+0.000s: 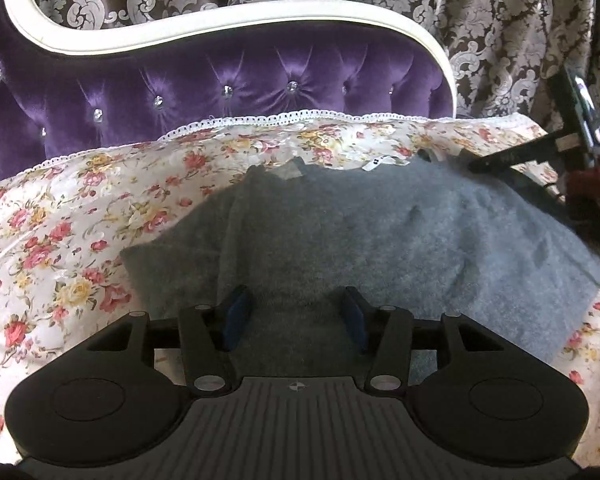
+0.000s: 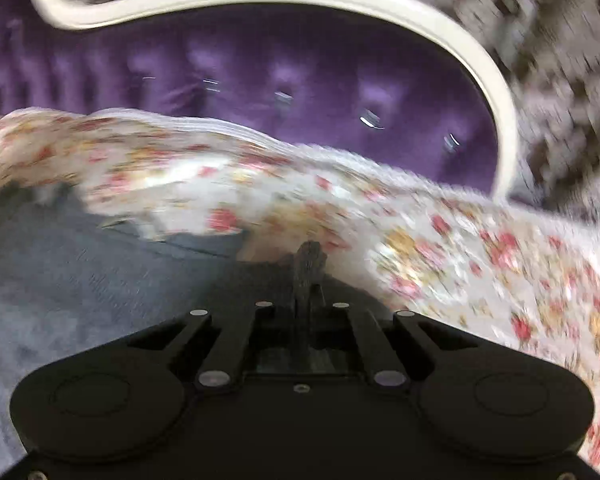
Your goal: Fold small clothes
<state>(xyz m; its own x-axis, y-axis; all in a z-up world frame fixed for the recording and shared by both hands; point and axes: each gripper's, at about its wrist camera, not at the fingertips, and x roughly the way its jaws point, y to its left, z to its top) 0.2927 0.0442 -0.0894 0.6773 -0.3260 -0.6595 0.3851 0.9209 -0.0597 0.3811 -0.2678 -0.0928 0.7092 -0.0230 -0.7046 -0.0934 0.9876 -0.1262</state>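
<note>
While the grey garment (image 1: 380,240) lies mostly flat mid-bed near the headboard (image 1: 220,80), the right hand-held gripper (image 2: 310,276) pinches its edge; the left hand-held gripper (image 1: 296,316) hovers, jaws apart. Folding looks barely begun.

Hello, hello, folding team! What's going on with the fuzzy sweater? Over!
Left tool open, low over the gray sweater. Right tool shut on the sweater's edge, view blurred. Sweater spread on the floral bedspread, white tag showing. Nothing in the way.
</note>
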